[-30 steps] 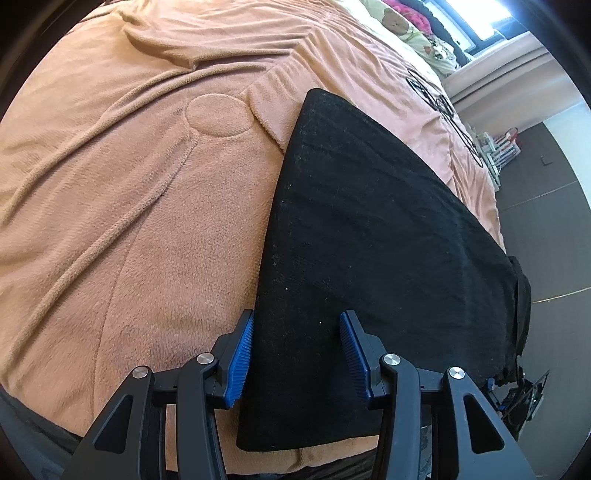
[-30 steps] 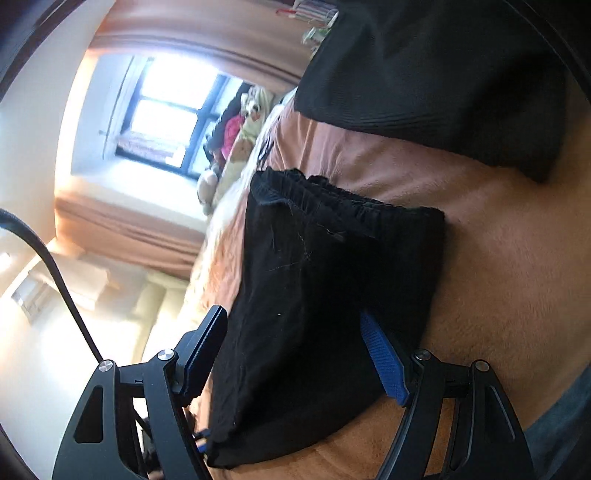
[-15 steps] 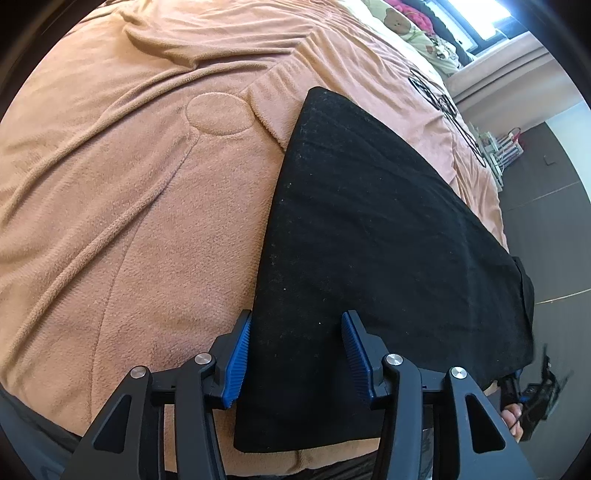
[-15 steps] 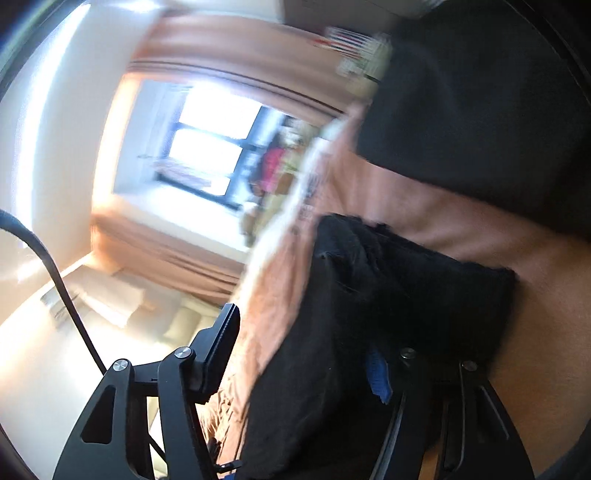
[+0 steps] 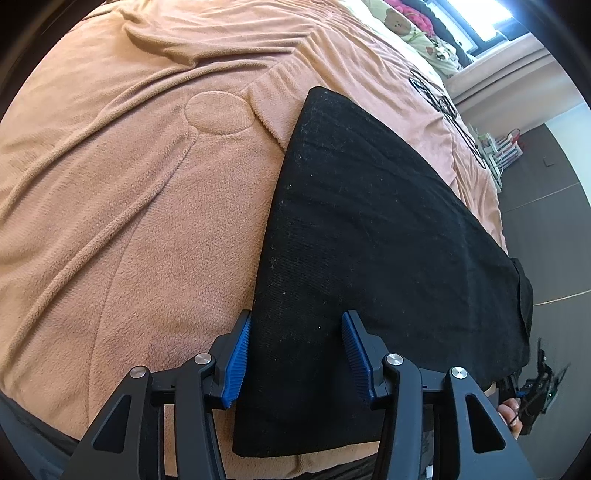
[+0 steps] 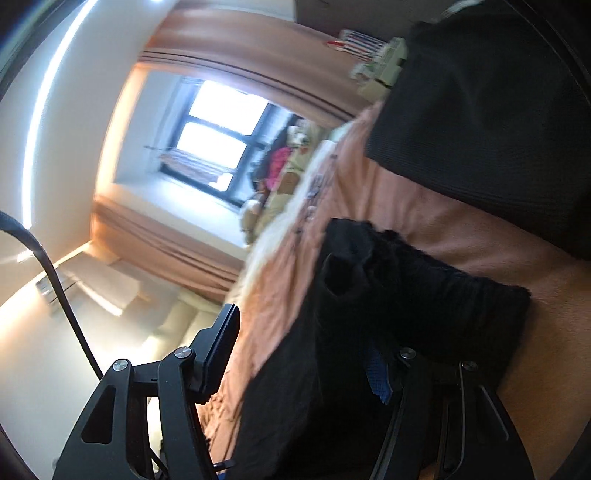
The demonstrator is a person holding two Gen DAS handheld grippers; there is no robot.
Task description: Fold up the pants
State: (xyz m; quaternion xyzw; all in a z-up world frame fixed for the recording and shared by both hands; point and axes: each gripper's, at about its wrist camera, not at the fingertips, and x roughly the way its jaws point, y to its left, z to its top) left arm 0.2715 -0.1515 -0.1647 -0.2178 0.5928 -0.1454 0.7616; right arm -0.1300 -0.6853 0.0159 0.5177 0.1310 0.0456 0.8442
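Note:
The black pants lie flat on the tan fleece blanket, folded into a long smooth panel. My left gripper is open, its blue pads on either side of the pants' near left edge. In the right wrist view the pants' waistband end bunches up in front of my right gripper. Its jaws stand wide apart, with black cloth between them and over the right blue pad. The right wrist view is tilted and blurred.
The blanket covers a bed. Another dark garment lies at the far right of the right wrist view. Soft toys and a window sit past the bed's far end. Dark floor runs along the bed's right side.
My right gripper has pushed forward and tilted into the waistband end, and the cloth now covers its right pad. The left gripper has stayed in place.

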